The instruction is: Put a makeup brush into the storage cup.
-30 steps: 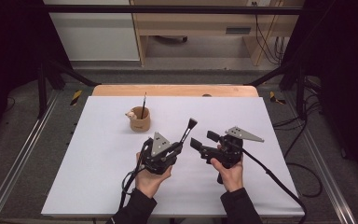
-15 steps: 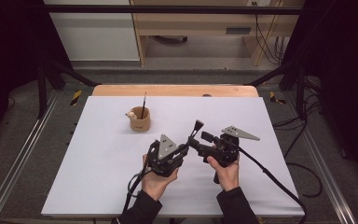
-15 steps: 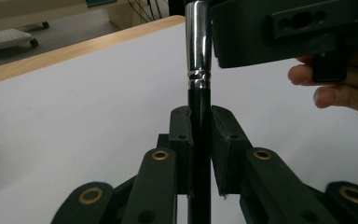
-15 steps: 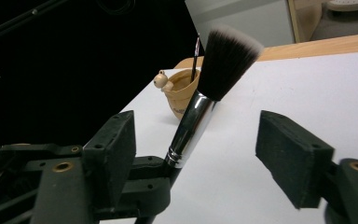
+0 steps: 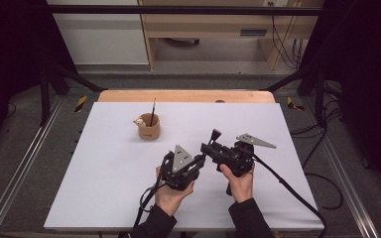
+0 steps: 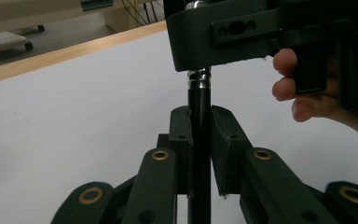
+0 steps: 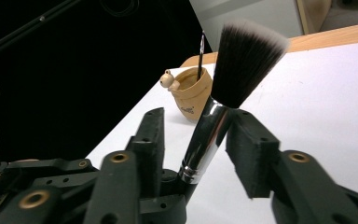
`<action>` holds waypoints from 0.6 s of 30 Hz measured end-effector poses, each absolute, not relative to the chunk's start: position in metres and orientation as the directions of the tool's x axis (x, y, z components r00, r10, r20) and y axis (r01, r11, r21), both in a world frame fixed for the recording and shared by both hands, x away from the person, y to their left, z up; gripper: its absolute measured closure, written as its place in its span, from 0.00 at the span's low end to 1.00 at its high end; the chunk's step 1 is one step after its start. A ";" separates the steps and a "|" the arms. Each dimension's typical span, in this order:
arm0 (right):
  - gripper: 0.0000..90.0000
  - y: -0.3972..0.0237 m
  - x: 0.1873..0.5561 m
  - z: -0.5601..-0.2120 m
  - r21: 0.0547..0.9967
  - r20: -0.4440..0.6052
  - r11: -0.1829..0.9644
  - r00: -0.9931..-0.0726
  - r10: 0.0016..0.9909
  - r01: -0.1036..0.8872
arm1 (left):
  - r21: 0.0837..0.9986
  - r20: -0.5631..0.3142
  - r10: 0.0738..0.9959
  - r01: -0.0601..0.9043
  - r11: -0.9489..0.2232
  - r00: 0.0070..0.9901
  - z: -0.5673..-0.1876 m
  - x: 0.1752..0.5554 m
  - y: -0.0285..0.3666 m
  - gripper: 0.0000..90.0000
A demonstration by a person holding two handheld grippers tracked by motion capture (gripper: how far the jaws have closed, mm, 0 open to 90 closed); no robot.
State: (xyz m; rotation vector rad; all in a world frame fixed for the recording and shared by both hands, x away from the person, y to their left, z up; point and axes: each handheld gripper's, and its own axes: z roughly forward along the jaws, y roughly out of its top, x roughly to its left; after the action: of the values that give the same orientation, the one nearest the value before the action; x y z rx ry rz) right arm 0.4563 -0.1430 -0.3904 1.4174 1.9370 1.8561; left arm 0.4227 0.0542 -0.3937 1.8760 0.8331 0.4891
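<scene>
Right gripper (image 5: pixel 213 148) nearer the brush (image 7: pixel 242 65), jaws just narrowing around it; left gripper (image 6: pixel 199 135) clamping its handle over white table (image 5: pixel 104 163).

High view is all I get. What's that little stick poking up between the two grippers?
Observer: It's a makeup brush with flared black bristles that turn pale at the tips.
Operator: Who's holding it?
Observer: The left gripper is shut on its black handle.
Operator: And the other one?
Observer: The right gripper has just been closing around the shiny ferrule. There is a gap beside one pad.
</scene>
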 end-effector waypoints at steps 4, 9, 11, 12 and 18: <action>0.74 -0.143 0.457 -0.391 0.823 0.507 -0.179 -0.553 0.661 0.540 | 0.903 -0.021 0.729 0.325 -0.280 0.684 -0.393 0.421 0.054 0.88; 0.80 -0.143 0.456 -0.390 0.816 0.517 -0.185 -0.548 0.657 0.547 | 0.904 -0.023 0.731 0.326 -0.276 0.682 -0.393 0.420 0.054 0.88; 0.81 -0.143 0.456 -0.390 0.810 0.530 -0.197 -0.545 0.650 0.553 | 0.905 -0.022 0.732 0.325 -0.275 0.681 -0.393 0.420 0.054 0.88; 0.83 -0.143 0.456 -0.389 0.806 0.537 -0.203 -0.545 0.644 0.556 | 0.904 -0.025 0.733 0.327 -0.274 0.680 -0.394 0.420 0.054 0.88; 0.86 -0.143 0.455 -0.389 0.811 0.534 -0.192 -0.564 0.630 0.553 | 0.902 -0.031 0.728 0.332 -0.275 0.685 -0.395 0.421 0.054 0.88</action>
State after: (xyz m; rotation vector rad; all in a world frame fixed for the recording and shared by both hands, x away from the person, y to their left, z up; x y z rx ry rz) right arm 0.4550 -0.1429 -0.3895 1.4351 1.9565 1.8962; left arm 0.4210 0.0536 -0.3950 1.8733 0.8312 0.4840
